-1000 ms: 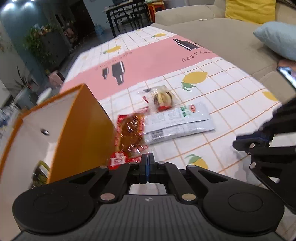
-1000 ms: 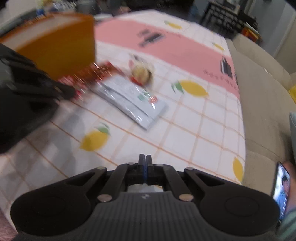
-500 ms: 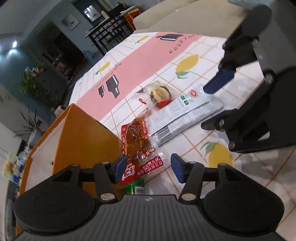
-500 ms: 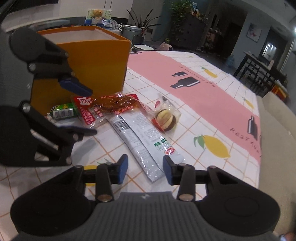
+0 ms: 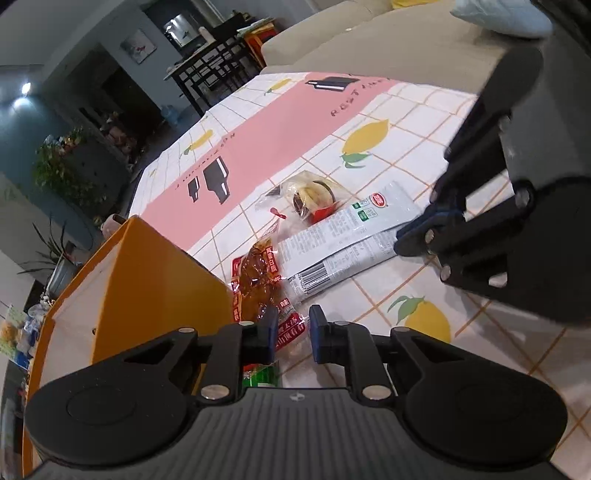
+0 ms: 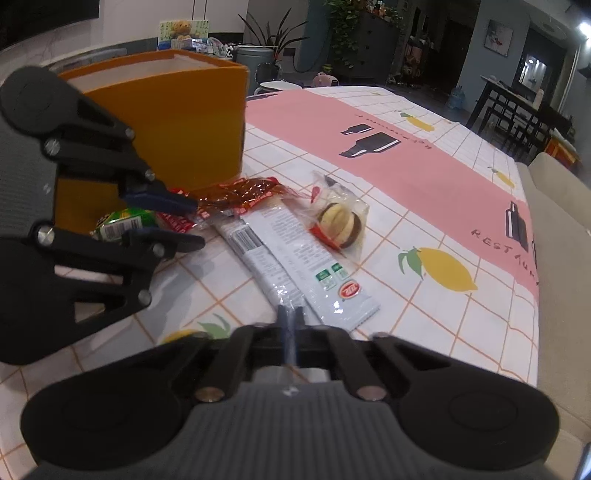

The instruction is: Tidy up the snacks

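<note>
An orange box [image 5: 122, 295] [image 6: 173, 125] stands on the table. Beside it lie a red snack packet [image 5: 258, 280] [image 6: 240, 195], a long silver packet [image 5: 343, 240] [image 6: 295, 258], a clear-wrapped cake [image 5: 314, 195] [image 6: 340, 221] and a small green packet [image 5: 260, 376] [image 6: 122, 221]. My left gripper [image 5: 293, 334] [image 6: 188, 225] is partly open, its fingers straddling the near end of the red packet. My right gripper [image 6: 290, 325] [image 5: 417, 229] is shut on the near end of the silver packet.
The tablecloth [image 6: 424, 177] is white checked with lemons and a pink band. A beige sofa [image 5: 388, 55] runs along the table's far side. A dark dining table with chairs [image 6: 524, 107] and plants [image 6: 351, 22] stand beyond.
My left gripper has narrowed and come down around the end of the red packet. My right gripper has closed from open onto the end of the silver packet.
</note>
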`<control>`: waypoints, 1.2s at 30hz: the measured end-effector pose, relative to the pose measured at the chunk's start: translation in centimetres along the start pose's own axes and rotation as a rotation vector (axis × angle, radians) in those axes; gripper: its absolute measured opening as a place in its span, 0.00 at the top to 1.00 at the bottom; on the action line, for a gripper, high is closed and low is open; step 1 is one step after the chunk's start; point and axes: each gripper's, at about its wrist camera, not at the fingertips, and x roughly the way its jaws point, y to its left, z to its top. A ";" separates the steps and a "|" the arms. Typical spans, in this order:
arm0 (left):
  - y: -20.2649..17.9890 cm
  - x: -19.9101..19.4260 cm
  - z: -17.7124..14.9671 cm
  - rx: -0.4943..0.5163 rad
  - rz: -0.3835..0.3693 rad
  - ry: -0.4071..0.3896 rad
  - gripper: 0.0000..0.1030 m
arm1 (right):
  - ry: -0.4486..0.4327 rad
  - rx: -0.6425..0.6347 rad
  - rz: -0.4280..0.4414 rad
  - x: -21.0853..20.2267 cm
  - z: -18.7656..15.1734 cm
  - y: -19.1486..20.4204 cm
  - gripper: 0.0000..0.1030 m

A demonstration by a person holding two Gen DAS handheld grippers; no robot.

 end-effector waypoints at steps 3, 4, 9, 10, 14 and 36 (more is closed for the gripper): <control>0.2 -0.8 -0.1 -0.010 -0.006 0.003 0.90 | 0.023 0.020 -0.020 -0.5 -0.1 0.3 1.00; 0.2 -1.2 -0.1 -0.010 -0.009 0.001 0.90 | 0.035 0.025 -0.019 -0.8 -0.2 0.4 1.00; -0.1 -3.8 -0.1 -0.026 -0.064 0.007 0.93 | 0.091 0.020 -0.035 -2.6 -0.6 1.3 1.00; -0.2 -4.2 -0.2 -0.030 -0.080 0.012 0.93 | 0.091 0.028 -0.042 -3.0 -0.5 1.2 1.00; -0.4 -5.6 -0.5 -0.053 -0.164 0.037 0.92 | 0.034 0.044 -0.017 -4.3 -0.2 0.5 1.00; 6.2 -0.4 1.4 -0.525 -0.307 0.180 0.22 | 0.043 -0.181 0.113 0.9 1.5 -3.9 0.34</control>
